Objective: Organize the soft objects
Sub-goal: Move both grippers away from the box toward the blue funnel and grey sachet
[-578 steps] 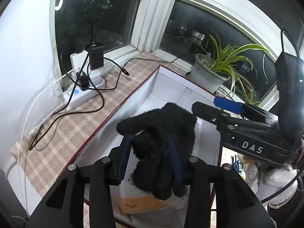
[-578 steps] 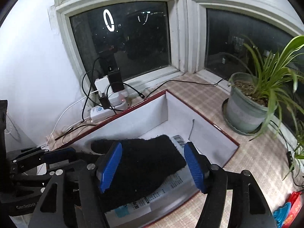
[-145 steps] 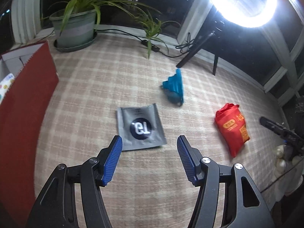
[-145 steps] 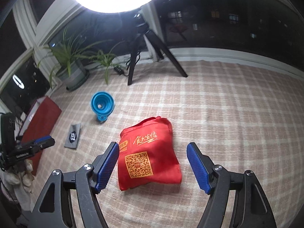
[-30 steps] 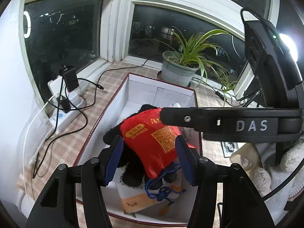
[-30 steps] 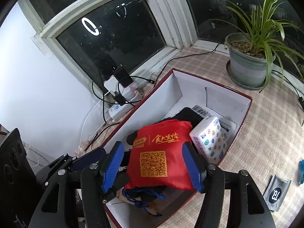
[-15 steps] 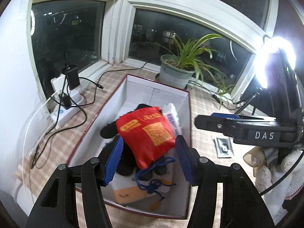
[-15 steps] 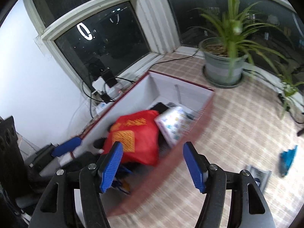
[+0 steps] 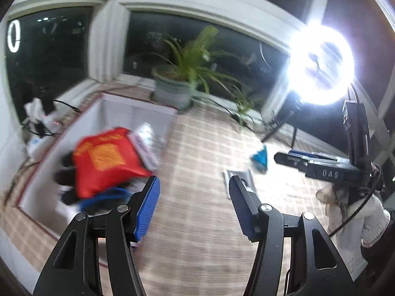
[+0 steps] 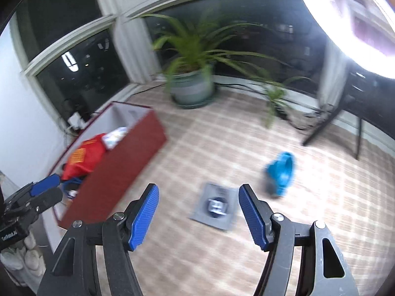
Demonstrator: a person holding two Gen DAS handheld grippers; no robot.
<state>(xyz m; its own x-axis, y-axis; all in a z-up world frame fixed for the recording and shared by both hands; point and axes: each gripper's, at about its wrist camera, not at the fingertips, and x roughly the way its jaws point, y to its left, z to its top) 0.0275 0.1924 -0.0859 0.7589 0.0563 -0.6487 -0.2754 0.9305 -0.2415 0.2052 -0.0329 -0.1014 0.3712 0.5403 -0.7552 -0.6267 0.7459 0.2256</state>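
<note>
Both frames are pretty motion-blurred. Closest in, the right claw [image 10: 197, 209] is spread wide with nothing in it, hanging over the checked mat [image 10: 222, 259], and the grey foil packet [image 10: 215, 206] lies flat on the mat just past its blue pads [image 10: 143, 215]. The left claw [image 9: 193, 207] is empty too; its jaws have just been opening a bit further, nothing between them. A little further right of the packet sits the blue collapsible funnel [image 10: 281, 170] on its side. Off to the left is the red box [image 10: 118, 167], and inside it the red drawstring bag [image 9: 106, 157] lies on top of something black, with a tissue pack [image 9: 145, 145] beside it. At the back: potted spider plant [image 10: 192, 79], ring light [image 9: 321, 64].
</note>
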